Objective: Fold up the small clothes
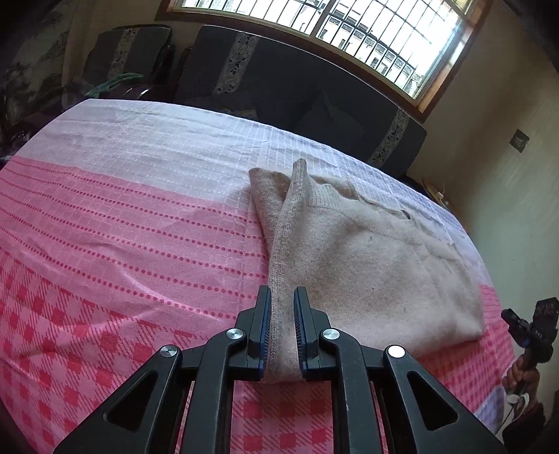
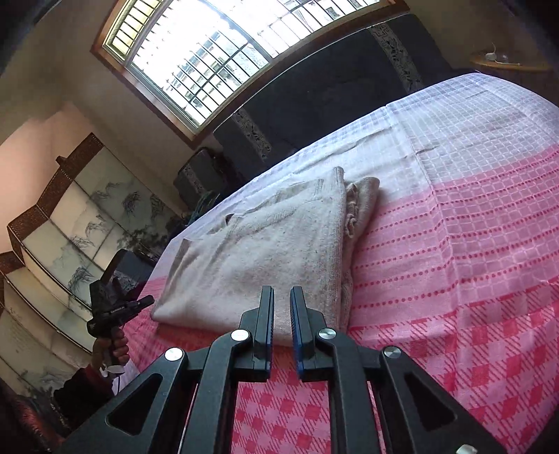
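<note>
A beige knitted sweater (image 1: 367,258) lies partly folded on the pink checked cloth (image 1: 122,227). My left gripper (image 1: 282,297) has its jaws narrowly apart around the sweater's raised left edge, which runs between the pads. In the right wrist view the sweater (image 2: 265,244) lies ahead, with a folded layer along its right side. My right gripper (image 2: 281,297) has its jaws narrowly apart just above the sweater's near edge; nothing shows between the pads. The other gripper shows at the right edge of the left wrist view (image 1: 534,328) and at the left of the right wrist view (image 2: 111,307).
A dark sofa (image 1: 297,80) with patterned bands stands behind the table under a barred window (image 1: 349,31). A painted folding screen (image 2: 70,223) stands at the left. The cloth (image 2: 471,227) stretches wide beside the sweater.
</note>
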`<state>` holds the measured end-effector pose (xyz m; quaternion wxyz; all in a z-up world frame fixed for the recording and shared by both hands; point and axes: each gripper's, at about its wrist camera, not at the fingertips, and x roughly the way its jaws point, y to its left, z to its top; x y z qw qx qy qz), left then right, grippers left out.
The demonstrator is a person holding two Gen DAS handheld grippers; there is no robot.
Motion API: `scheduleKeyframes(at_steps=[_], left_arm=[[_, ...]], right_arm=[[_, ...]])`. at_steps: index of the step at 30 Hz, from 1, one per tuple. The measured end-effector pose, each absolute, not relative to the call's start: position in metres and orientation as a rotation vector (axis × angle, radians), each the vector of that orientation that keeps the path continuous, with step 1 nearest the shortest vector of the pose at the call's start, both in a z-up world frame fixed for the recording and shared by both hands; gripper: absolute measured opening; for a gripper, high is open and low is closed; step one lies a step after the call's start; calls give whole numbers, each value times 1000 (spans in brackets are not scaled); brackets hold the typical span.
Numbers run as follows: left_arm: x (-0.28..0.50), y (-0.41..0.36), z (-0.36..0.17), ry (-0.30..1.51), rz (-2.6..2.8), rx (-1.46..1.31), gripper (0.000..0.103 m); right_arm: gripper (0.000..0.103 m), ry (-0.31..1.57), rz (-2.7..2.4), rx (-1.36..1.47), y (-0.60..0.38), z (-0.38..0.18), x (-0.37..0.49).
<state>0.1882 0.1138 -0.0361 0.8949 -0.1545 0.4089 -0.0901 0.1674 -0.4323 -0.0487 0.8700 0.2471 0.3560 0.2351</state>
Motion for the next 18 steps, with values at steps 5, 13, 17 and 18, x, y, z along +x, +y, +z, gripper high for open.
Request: scheduleKeyframes(at_steps=[5, 13, 17, 18], left_arm=[[192, 80, -30, 804, -147, -153, 15], [206, 47, -54, 839, -96, 31, 15], [204, 43, -60, 823, -86, 75, 16], [204, 42, -60, 822, -83, 83, 16]], right_arm=[[18, 790, 502, 350, -370, -49, 187], [29, 908, 410, 141, -321, -83, 200], [36, 885, 423, 138, -321, -85, 195], [39, 880, 427, 142, -321, -85, 195]])
